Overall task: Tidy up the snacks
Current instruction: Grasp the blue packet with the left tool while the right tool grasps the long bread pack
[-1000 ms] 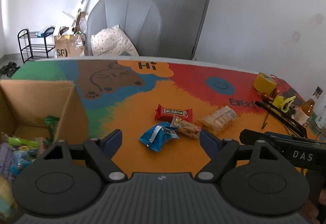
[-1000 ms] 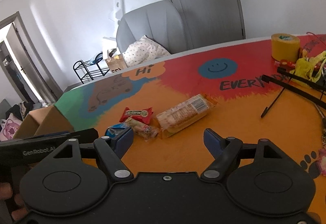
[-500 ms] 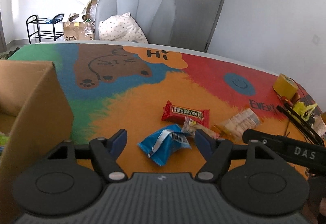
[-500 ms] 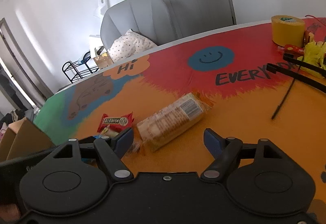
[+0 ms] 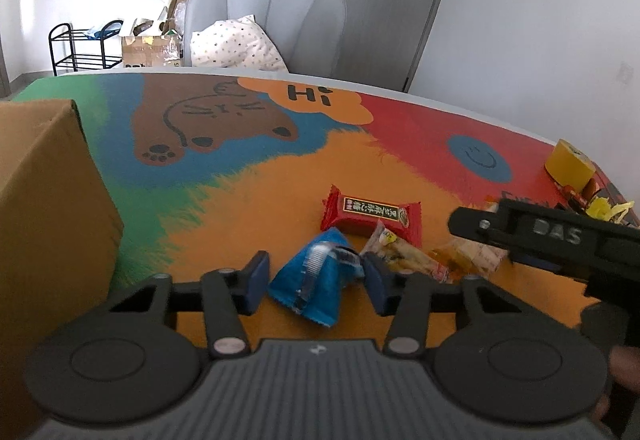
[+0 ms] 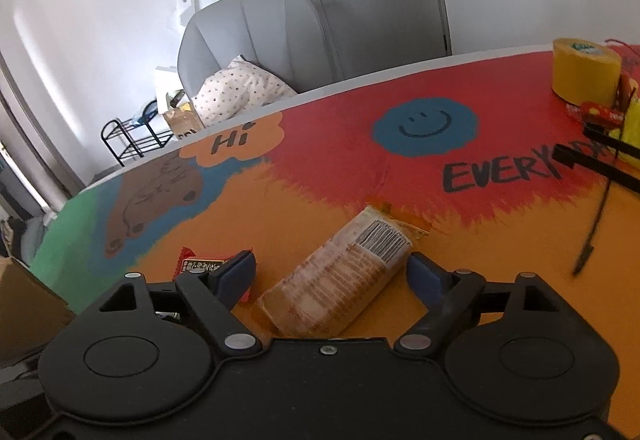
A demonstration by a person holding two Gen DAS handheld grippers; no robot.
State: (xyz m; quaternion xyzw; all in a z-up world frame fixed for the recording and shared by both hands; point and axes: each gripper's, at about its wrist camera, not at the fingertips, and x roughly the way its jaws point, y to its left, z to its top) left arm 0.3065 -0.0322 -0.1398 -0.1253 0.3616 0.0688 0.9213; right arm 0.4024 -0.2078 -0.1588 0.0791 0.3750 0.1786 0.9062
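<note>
Painted in bright colours, the table (image 5: 248, 208) carries 4 snacks. Left gripper (image 5: 316, 280) straddles the blue packet (image 5: 316, 288), jaws apart, gripping nothing. Right gripper (image 6: 332, 276) brackets the cracker pack (image 6: 344, 276), wide open. Beside them lies the red bar (image 5: 372, 216); a cardboard box (image 5: 44, 200) stands left.

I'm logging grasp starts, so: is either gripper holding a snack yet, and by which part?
Nothing is held. The left gripper is open around the blue packet; the right gripper is open around the cracker pack.
</note>
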